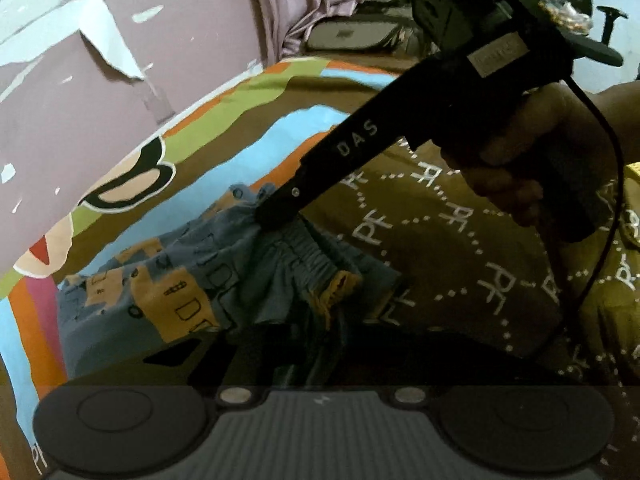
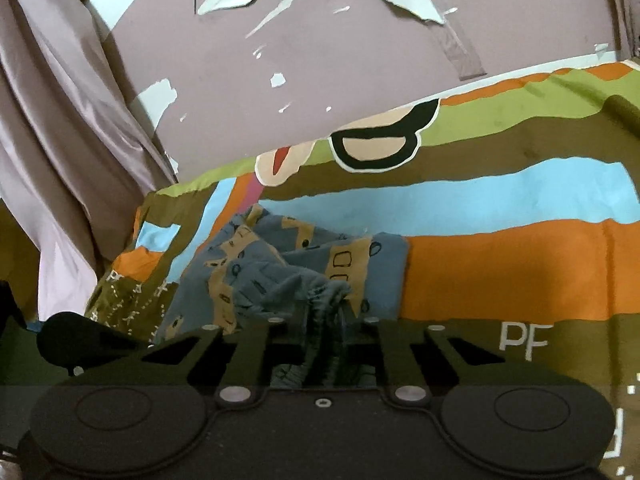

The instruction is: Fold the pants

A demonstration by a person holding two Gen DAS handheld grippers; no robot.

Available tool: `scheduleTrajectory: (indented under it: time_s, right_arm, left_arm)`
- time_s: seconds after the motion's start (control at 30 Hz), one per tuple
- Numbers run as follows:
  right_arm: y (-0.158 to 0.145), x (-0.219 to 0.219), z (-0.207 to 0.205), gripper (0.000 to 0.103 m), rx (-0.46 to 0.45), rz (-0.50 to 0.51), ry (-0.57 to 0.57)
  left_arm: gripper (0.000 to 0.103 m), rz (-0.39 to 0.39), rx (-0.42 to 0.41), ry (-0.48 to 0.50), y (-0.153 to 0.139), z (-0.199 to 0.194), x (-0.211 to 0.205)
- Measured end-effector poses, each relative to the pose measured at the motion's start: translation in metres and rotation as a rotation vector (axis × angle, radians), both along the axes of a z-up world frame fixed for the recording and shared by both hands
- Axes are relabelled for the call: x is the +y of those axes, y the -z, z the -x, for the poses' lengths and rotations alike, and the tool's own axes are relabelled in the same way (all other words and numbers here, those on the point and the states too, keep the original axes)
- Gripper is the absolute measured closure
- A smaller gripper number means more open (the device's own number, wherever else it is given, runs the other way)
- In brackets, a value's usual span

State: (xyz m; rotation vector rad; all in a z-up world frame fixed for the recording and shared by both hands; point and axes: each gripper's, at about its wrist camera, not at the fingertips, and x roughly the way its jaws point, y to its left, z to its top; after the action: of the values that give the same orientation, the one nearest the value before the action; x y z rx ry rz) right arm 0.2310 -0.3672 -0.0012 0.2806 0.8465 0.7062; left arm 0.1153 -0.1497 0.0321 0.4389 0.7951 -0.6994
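Striped bedsheet [image 2: 500, 208] lay under blue pants [image 1: 168, 292] — right gripper [image 1: 276, 216] and left gripper [image 1: 316, 320] both clamped the gathered waistband [image 2: 324, 300], angled downward.

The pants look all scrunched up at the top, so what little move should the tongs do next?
Probably pull the two tongs gently apart to stretch the waistband flat. Both look shut on the bunched waistband of the blue pants: the right tongs at its far end, the left tongs at the near end, and the legs lie crumpled on the bedsheet.
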Motion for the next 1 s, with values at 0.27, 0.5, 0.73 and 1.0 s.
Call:
scheduleTrajectory:
  time_s: [0.27, 0.5, 0.73, 1.0]
  right_arm:
    - [-0.008, -0.007, 0.006, 0.090, -0.017, 0.032, 0.015]
    - [0.013, -0.001, 0.013, 0.069, -0.016, 0.197, 0.034]
    - [-0.018, 0.009, 0.036, 0.048, -0.266, 0.357, 0.028]
    - [-0.015, 0.061, 0.060, 0.079, -0.334, 0.391, -0.243]
  left_arm:
    - [0.093, 0.056, 0.066, -0.008, 0.005, -0.006, -0.004]
    - [0.084, 0.056, 0.127, 0.041, 0.005, -0.009, 0.008]
    - [0.050, 0.033, 0.047, 0.034, -0.046, -0.012, 0.064]
    - [0.054, 0.127, 0.005, -0.222, -0.021, -0.060, 0.088]
